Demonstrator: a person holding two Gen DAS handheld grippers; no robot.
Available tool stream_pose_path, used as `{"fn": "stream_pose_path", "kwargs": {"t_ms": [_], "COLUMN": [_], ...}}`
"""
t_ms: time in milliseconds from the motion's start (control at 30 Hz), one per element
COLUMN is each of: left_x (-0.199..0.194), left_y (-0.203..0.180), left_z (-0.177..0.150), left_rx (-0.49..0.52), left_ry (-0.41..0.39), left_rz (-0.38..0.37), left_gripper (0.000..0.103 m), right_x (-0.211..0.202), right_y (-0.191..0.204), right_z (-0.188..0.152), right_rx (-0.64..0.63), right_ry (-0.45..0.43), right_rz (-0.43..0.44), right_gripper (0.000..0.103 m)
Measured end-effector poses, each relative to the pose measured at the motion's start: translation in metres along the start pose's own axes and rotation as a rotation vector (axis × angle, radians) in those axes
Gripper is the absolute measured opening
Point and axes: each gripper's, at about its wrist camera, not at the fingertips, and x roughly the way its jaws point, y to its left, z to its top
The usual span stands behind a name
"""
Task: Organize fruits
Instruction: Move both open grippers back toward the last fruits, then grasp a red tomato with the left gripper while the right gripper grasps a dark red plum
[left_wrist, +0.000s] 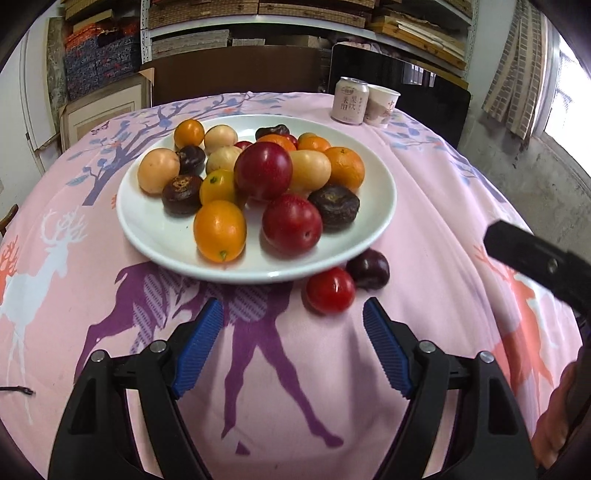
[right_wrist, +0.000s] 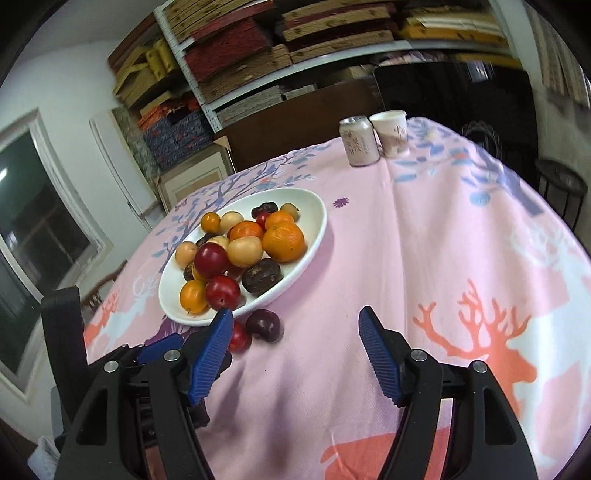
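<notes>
A white plate (left_wrist: 373, 199) holds several fruits: red plums, oranges, kumquats, pale round fruits and dark water chestnuts. The plate shows too in the right wrist view (right_wrist: 314, 206). A small red fruit (left_wrist: 330, 290) and a dark purple fruit (left_wrist: 368, 268) lie on the cloth just off the plate's near rim; both also show in the right wrist view, the red one (right_wrist: 239, 336) and the purple one (right_wrist: 263, 325). My left gripper (left_wrist: 293, 314) is open and empty, just short of the red fruit. My right gripper (right_wrist: 295, 321) is open and empty, right of both loose fruits.
A pink drink can (left_wrist: 349, 99) and a paper cup (left_wrist: 382, 105) stand at the table's far right. The pink deer-print cloth (left_wrist: 424, 206) covers the table. Shelves with stacked boxes stand behind. The right gripper's black finger (left_wrist: 532, 258) shows at the right edge.
</notes>
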Motion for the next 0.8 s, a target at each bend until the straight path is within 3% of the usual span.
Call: {"fn": "stream_pose_path", "kwargs": {"t_ms": [300, 400, 733, 800], "left_x": [0.021, 0.022, -0.002, -0.006], "left_y": [-0.009, -0.003, 0.012, 0.016], "left_z": [0.010, 0.010, -0.006, -0.008], "left_rx": [-0.006, -0.033, -0.001, -0.014], "left_ry": [0.031, 0.037, -0.005, -0.012], "left_rz": [0.069, 0.070, 0.164, 0.146], "left_gripper": [0.076, 0.083, 0.087, 0.087], "right_x": [0.008, 0.007, 0.007, 0.008], "right_y": [-0.003, 0.001, -0.002, -0.002], "right_z": [-0.008, -0.009, -0.012, -0.011], "right_rx": [-0.009, -0.033, -0.036, -0.041], "right_ry": [0.007, 0.003, 0.010, 0.013], "right_rz": [-0.005, -0.012, -0.024, -0.024], "right_gripper": [0.075, 0.078, 0.079, 0.079]}}
